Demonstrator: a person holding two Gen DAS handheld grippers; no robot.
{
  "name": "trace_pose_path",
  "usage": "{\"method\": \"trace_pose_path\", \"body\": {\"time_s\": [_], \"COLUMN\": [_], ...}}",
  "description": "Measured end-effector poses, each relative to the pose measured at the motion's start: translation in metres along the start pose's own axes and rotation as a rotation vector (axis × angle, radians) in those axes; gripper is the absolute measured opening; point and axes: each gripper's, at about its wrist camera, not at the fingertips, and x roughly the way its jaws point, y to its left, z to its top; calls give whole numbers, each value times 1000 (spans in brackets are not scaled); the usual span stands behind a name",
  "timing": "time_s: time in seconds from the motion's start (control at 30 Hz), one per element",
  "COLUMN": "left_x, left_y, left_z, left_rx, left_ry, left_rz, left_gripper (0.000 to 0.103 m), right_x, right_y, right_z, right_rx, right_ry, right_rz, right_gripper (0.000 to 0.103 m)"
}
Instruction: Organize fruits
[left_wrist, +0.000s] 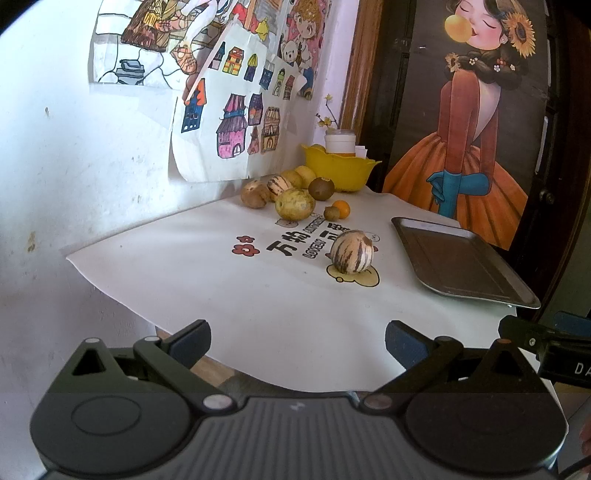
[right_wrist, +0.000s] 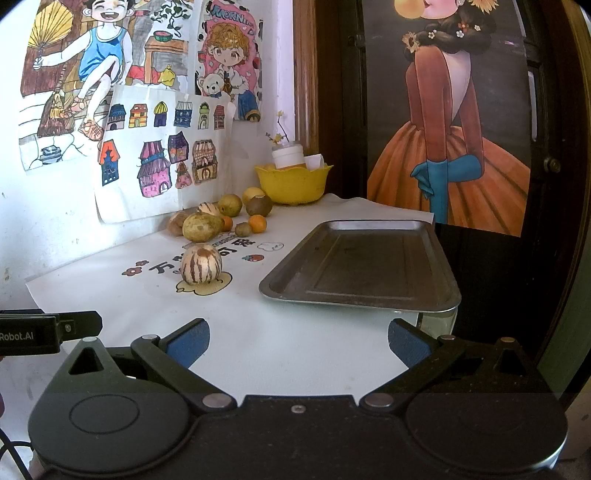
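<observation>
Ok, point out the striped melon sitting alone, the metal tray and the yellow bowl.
striped melon (right_wrist: 201, 264), right wrist view, middle of its striped side.
metal tray (right_wrist: 436, 301), right wrist view, near rim.
yellow bowl (left_wrist: 338, 173), left wrist view, front wall.

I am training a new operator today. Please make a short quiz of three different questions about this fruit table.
1. True or false: the metal tray already holds fruit.
2. Which fruit lies alone, nearest the grippers? A) striped melon B) small orange C) banana
3. Fill in: behind the fruit pile, the ____ bowl stands in the corner.

Key: 1 false; 2 A; 3 yellow.
</observation>
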Motion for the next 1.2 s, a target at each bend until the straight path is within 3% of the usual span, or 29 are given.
{"method": "trace_pose_path", "body": {"time_s": [0.7, 1.2], "left_x": [4, 28], "left_y": [6, 21], "left_z": [-4, 20], "left_rx": [-9, -39], "left_ry": [23, 96], "left_rz": [0, 7], "left_gripper": [103, 103], "right_x": [12, 35], "right_y": [0, -6], "right_z": [-3, 6], "right_rx": [5, -68], "right_ry": [19, 90], "right_rz": [-1, 29], "right_gripper": [102, 102]}}
